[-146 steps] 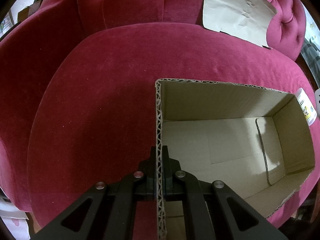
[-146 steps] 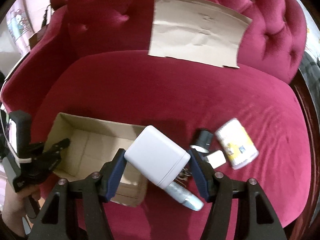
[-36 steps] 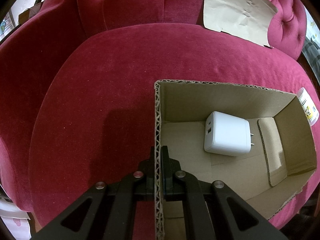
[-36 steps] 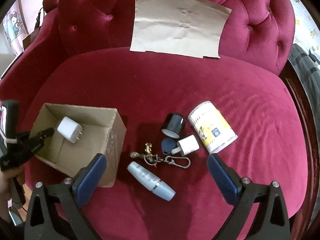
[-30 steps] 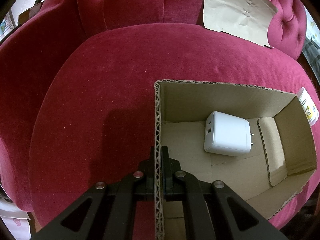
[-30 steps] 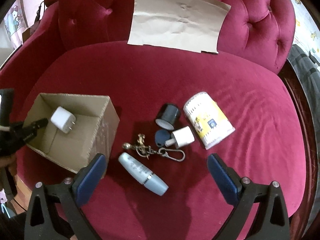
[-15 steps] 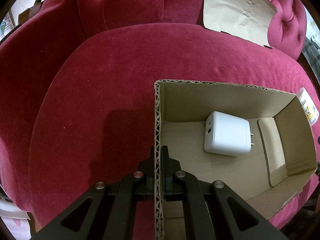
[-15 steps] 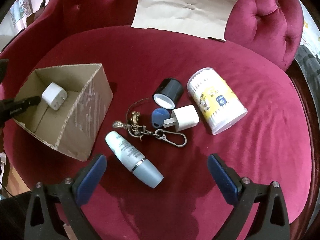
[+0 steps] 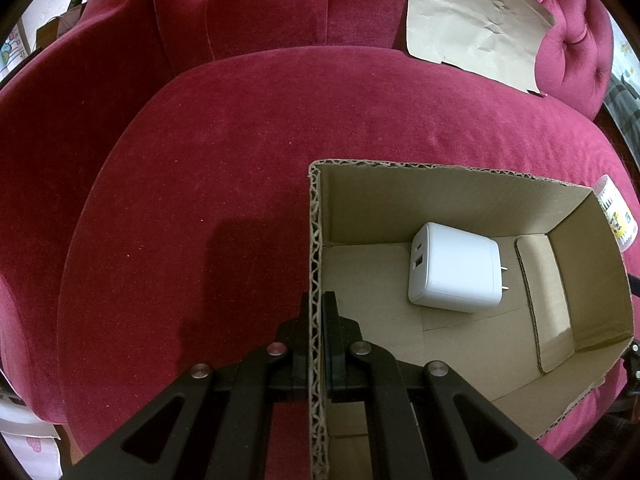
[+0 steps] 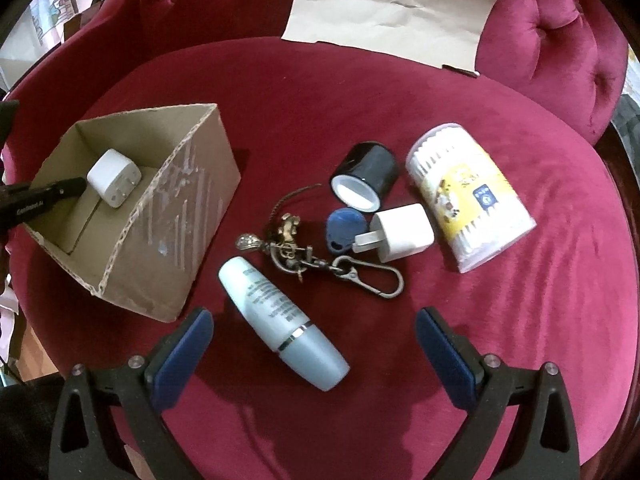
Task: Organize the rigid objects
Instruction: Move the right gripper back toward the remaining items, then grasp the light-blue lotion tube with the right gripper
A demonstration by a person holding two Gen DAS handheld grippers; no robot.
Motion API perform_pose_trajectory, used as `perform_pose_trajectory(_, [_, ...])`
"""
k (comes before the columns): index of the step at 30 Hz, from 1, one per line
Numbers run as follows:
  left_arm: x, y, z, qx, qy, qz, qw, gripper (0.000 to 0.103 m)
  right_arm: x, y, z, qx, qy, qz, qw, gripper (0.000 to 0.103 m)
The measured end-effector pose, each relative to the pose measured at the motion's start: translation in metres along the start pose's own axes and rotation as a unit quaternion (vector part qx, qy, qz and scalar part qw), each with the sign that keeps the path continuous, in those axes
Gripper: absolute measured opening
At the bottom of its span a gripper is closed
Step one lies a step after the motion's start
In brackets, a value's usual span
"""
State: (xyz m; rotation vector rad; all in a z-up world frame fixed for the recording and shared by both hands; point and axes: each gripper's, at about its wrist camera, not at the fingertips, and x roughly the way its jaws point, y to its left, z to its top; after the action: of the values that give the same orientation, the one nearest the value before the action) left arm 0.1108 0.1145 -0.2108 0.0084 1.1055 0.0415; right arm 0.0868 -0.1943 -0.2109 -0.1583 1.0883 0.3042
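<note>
Left gripper [image 9: 316, 320] pinches the near wall of the cardboard box [image 9: 440, 208]; right gripper [image 10: 314, 344] hangs spread wide and empty above the loose items.

The left jaws sit closed tight on the corrugated edge, one finger inside the box and one outside, and a white charger [image 9: 456, 268] lies flat on the box floor. Between the right gripper's blue pads [image 10: 182, 354] lies a pale blue bottle [image 10: 282, 328] on its side, just beside the box. Beyond it a keychain [image 10: 316, 254] with clip touches a blue tag [image 10: 342, 228], a small white plug [image 10: 400, 232], a black cap [image 10: 366, 176] and a cotton swab tub [image 10: 470, 196], all on the red velvet seat [image 10: 520, 320]. A brown paper sheet [image 10: 392, 4] leans on the backrest.
</note>
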Motion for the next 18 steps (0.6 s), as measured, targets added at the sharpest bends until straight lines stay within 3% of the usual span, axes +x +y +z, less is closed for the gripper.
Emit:
perform_pose_trajectory(6, [0.000,0.000,0.000,0.000,0.000,0.000,1.0000,0.003,0.009,0.003,0.002,0.002,0.015,0.010,1.000,0.101])
perform_pose_trajectory(12, [0.000,0.000,0.000,-0.001,-0.001,-0.001,1.0000,0.003,0.012,0.015,0.006,-0.008,0.019,0.019,1.000,0.083])
perform_pose_trajectory(15, [0.000,-0.001,-0.001,-0.001,-0.001,0.000,1.0000,0.003,0.018,0.024,0.005,-0.018,0.033,0.027,0.999,0.056])
perform_pose_trajectory(17, [0.000,-0.001,-0.001,-0.002,-0.001,0.000,1.0000,0.003,0.017,0.029,0.003,-0.026,0.031,0.026,0.999,0.029])
perform_pose_trajectory(18, [0.000,-0.001,-0.001,-0.002,-0.001,0.000,1.0000,0.003,0.014,0.030,0.004,-0.022,0.027,0.034,0.999,0.028])
